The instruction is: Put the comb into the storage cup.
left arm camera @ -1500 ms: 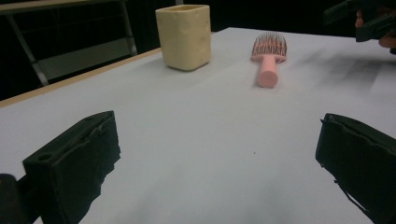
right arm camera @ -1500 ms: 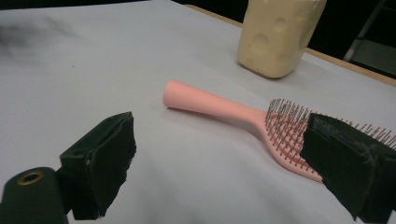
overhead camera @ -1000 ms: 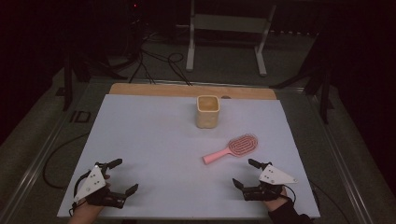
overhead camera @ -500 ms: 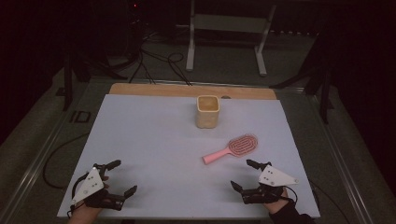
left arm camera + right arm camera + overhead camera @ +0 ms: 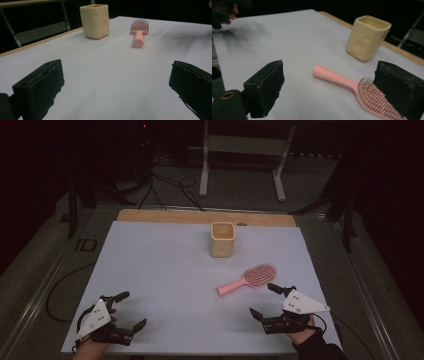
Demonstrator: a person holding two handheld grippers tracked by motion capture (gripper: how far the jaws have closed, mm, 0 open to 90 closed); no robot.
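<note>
- At the near left corner of the white table (image 5: 165,270), the left hand-held gripper (image 5: 126,309) is held low over the surface by a hand. Its jaws are spread wide, and nothing is gripped between them.
- Toward the far middle of the table, a cream square cup (image 5: 222,239) is seen standing upright, well apart from both grippers.
- To the right of the middle, a pink hairbrush (image 5: 248,279) is seen lying flat, nearer than the cup. Its handle is pointed toward the near left and its bristled head toward the far right.
- At the near right, the right hand-held gripper (image 5: 263,300) is held with its jaws released and wide apart. The brush is lying just beyond them, untouched; its head is partly hidden behind one jaw in the right gripper view.
</note>
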